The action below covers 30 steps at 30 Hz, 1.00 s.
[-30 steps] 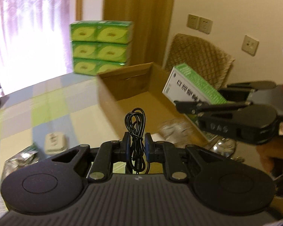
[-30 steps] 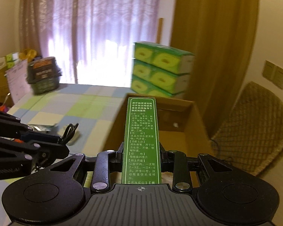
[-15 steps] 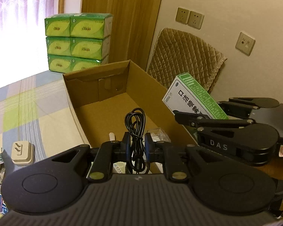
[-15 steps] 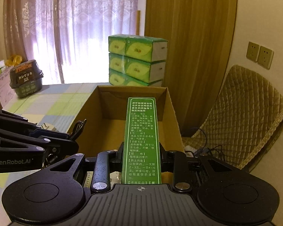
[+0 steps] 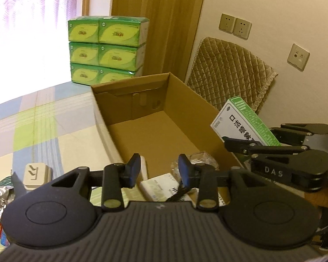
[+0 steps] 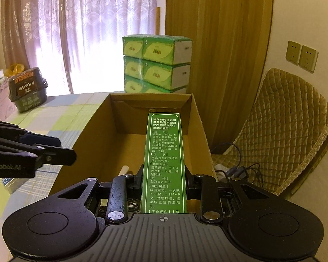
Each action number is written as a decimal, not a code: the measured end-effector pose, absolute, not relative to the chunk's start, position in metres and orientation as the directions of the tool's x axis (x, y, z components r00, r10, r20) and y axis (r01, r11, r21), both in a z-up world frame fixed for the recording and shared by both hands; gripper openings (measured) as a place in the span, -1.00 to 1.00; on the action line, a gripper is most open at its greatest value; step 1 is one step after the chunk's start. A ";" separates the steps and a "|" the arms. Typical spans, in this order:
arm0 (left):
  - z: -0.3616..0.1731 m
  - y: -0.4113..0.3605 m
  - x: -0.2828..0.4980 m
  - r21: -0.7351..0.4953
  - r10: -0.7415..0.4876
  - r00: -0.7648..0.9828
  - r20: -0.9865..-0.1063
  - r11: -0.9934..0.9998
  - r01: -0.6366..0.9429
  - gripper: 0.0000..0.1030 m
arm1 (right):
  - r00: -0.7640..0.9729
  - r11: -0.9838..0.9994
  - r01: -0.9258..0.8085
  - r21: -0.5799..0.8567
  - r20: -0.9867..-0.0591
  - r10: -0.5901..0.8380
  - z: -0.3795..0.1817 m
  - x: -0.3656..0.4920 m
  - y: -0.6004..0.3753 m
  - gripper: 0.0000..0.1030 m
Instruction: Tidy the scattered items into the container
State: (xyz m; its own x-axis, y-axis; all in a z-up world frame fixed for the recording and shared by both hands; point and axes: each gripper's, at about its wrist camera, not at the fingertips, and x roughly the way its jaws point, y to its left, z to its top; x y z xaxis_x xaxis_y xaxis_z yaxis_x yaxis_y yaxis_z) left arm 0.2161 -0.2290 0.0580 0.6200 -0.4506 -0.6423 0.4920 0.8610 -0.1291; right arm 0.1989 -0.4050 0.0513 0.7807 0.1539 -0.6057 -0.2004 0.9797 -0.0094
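Left wrist view: my left gripper (image 5: 159, 167) stood wide, nothing between its fingers, over the near end of the carton (image 5: 129, 86). Black cable (image 5: 179, 191) lay in the carton just below the right finger, on a white packet (image 5: 158, 186). Clear wrapper (image 5: 199, 160) and a pale stick (image 5: 143, 167) also lay at the near end; the far end was bare cardboard. My right gripper (image 5: 231, 142) sat at the carton's right wall, clamped on the green box (image 5: 240, 119), which tilted up over the wall. On the tablecloth (image 5: 43, 118) left of the carton: a white plug (image 5: 35, 173) near the near edge, foil bag (image 5: 0, 198) at the near left corner. Tissue packs (image 5: 107, 50) stacked past the carton's far end.

Right wrist view: right gripper (image 6: 163, 178) pinched the green box (image 6: 164, 159) narrow side up, pointing along the carton (image 6: 94, 131). Left gripper (image 6: 61, 147) was over the carton's left wall; cable (image 6: 132, 204) partly hidden below. Dark tub (image 6: 27, 89) stood at the table's far left. Quilted chair (image 6: 284, 131) right of the carton.
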 end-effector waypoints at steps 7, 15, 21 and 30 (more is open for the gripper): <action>0.060 -0.219 0.207 -0.102 -0.434 0.633 -0.641 0.865 0.491 -0.37 | 0.778 0.974 -0.225 -0.006 -0.603 0.176 0.053 0.200 -0.394 -0.37; 0.059 -0.210 0.204 -0.107 -0.427 0.637 -0.642 0.872 0.477 -0.36 | 0.779 0.965 -0.262 -0.032 -0.596 0.192 0.052 0.210 -0.382 -0.36; 0.057 -0.200 0.203 -0.097 -0.407 0.647 -0.645 0.883 0.460 -0.36 | 0.795 0.967 -0.251 -0.044 -0.580 0.180 0.053 0.211 -0.383 -0.35; 0.055 -0.188 0.198 -0.102 -0.400 0.650 -0.646 0.889 0.446 -0.35 | 0.798 0.972 -0.235 -0.013 -0.574 0.186 0.053 0.201 -0.386 -0.35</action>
State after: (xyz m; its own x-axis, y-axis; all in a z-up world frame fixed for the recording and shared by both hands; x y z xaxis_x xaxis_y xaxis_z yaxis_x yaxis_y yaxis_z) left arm 0.1978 -0.1878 0.0545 0.6502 -0.4002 -0.6458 0.4461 0.8892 -0.1018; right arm 0.2012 -0.3859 0.0535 0.7976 0.1855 -0.5739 -0.2354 0.9718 -0.0131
